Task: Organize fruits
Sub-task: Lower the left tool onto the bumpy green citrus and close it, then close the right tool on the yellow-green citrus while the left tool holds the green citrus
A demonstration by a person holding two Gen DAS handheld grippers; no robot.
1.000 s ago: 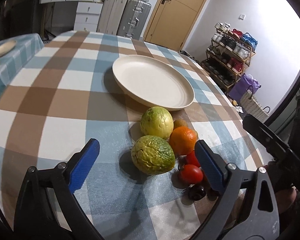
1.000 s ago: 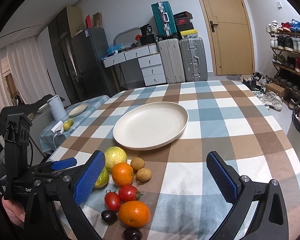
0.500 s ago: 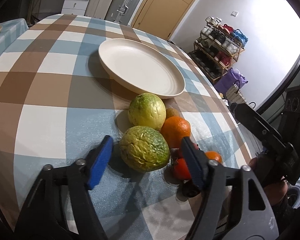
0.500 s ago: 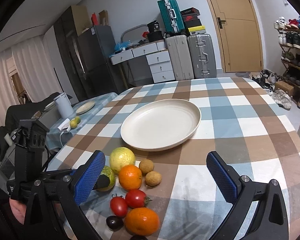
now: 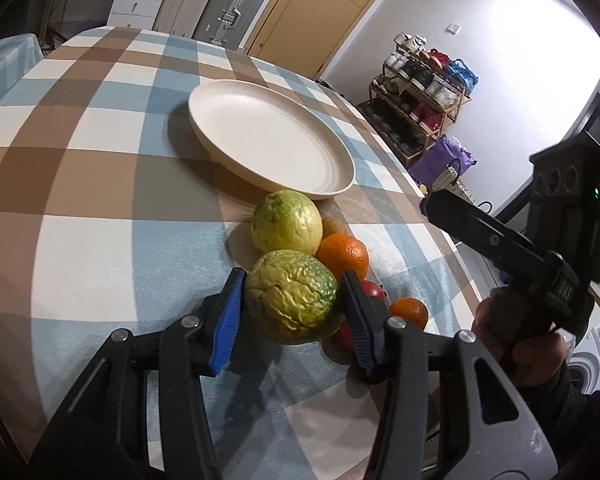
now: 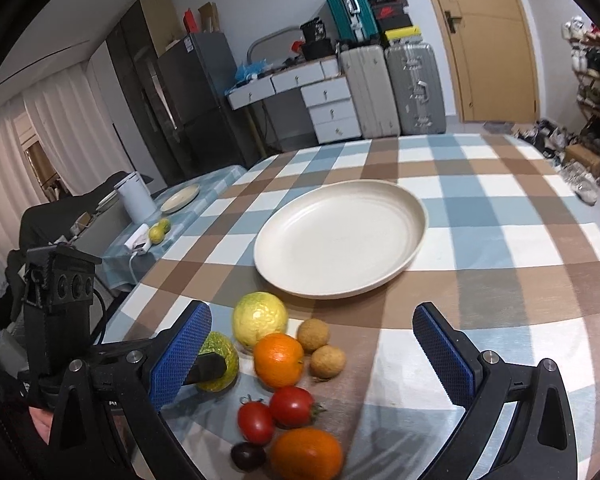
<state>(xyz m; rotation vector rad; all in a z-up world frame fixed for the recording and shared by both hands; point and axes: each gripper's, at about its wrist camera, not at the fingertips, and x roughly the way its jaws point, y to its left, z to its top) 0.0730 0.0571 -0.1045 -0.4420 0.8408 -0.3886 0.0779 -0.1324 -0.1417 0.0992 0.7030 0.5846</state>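
Left gripper (image 5: 292,312) has its jaws pinched on the wrinkly green fruit (image 5: 292,296), blue pads pressed against both sides of it, and the fruit looks like it's sitting on the tabletop (image 5: 100,240) or barely off it, can't really tell which. From the right wrist view you can see one left finger (image 6: 208,364) lying across that same fruit (image 6: 220,356). Right gripper (image 6: 316,360) is just hanging over the pile with its jaws spread wide, nothing between them. Right behind the wrinkly one is a smoother yellow-green fruit (image 5: 286,222), touching it or near enough, and an orange (image 5: 344,254) is tucked against both on the right. Two small brown round fruits (image 6: 320,346) sit just beside that orange. Closer to the table edge there are two red tomatoes (image 6: 276,414) side by side, a second orange (image 6: 306,458) and a small dark fruit (image 6: 248,456) next to it. Past the pile, the big cream plate (image 6: 412,216) sits in the middle of the checked blue-and-brown cloth with nothing on it, its near rim just beyond the yellow-green fruit. Further back there's a side table with a small plate (image 6: 180,198) and a white kettle (image 6: 134,196), silver suitcases (image 6: 392,92) against the wall, a wooden door (image 6: 492,40), and a shoe rack (image 5: 424,92) off to the side.
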